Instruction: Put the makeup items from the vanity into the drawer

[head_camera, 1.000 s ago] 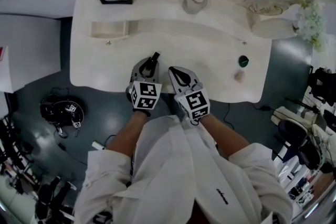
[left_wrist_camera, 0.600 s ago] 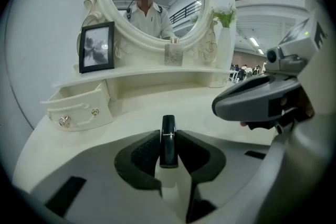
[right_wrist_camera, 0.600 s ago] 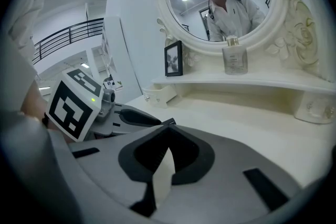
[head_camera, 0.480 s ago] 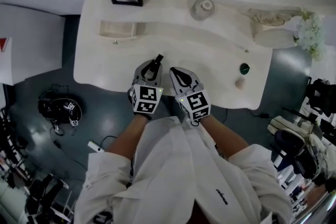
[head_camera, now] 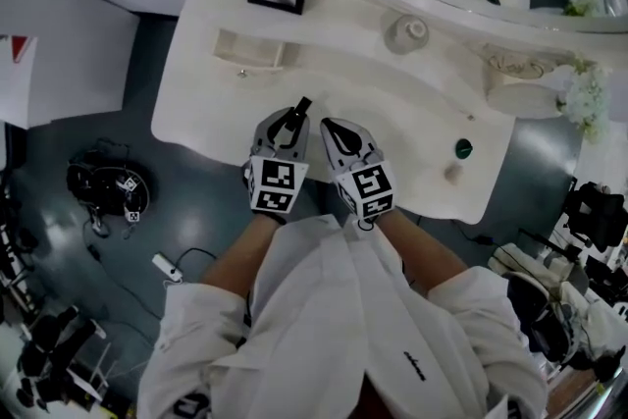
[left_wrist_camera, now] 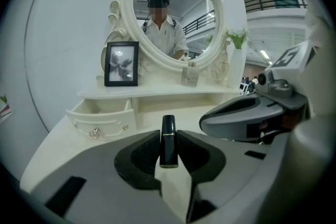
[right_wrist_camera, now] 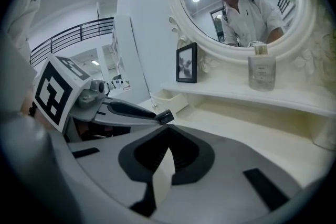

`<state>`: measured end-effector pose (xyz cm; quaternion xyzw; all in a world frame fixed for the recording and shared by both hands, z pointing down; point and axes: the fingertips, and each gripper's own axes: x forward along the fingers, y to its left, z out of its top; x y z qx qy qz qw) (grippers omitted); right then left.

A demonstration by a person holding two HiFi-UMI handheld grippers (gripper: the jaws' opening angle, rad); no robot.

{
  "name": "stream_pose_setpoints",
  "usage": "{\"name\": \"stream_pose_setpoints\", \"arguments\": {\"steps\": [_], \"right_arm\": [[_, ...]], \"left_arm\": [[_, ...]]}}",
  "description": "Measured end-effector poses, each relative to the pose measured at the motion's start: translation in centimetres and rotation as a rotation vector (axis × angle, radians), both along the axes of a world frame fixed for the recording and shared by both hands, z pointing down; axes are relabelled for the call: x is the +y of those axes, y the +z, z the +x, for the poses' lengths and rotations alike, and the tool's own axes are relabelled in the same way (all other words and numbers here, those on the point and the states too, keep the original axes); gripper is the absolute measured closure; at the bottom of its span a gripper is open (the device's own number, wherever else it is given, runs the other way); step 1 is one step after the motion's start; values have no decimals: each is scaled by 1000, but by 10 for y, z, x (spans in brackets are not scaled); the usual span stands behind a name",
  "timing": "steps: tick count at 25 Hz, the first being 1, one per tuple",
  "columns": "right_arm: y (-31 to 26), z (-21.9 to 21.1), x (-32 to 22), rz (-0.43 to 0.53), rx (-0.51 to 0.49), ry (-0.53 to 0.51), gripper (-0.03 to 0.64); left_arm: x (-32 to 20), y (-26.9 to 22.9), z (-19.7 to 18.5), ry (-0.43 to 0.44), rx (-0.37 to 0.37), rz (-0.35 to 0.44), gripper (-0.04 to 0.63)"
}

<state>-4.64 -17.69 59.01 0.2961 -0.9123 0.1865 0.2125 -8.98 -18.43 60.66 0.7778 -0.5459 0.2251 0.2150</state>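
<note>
Over the last second you have carried both tools up and toward the left end of the surface (head_camera: 392, 103), so the open drawer (head_camera: 250, 49) now lies nearer your left tool (head_camera: 291, 118) than it did. The grip has not changed: the left tool is clamped on a black tube (left_wrist_camera: 168, 139), likely a lipstick, held upright between the pads with its top poking out past the tips. That puts you in the carry, with pickup done and the drop still ahead.

Your right tool (head_camera: 339, 134) rides just beside the left with its jaws together and nothing in them.

The drawer stands pulled out under the low shelf. From the head view its inside looks pale and bare, though the near corner is hard to judge. At the right end of the surface, a small green item (head_camera: 463, 149) and a beige one (head_camera: 452, 173) still wait, well apart from the drawer. A bottle (head_camera: 405, 32) sits on the shelf.
</note>
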Motion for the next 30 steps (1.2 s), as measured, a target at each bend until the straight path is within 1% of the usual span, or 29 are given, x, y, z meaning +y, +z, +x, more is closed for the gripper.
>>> {"name": "stream_pose_setpoints", "arguments": {"steps": [7,16,25,30], "right_arm": [[-18,-36,-21,49,-16,-50,600],[-29,-69,-50,98,-23,-70,598],[-36,-107,-68,110,-49,-77,599],[-34,-120,-75,123,-40,-95,599]], "left_arm": [[-12,-14,-36,-79,3,32,480],[-28,-23,-77,-161,2,61,480],[-43,-27,-101,-209,7,73,480],[-52,-24,-110,-228,9,67,480]]}}
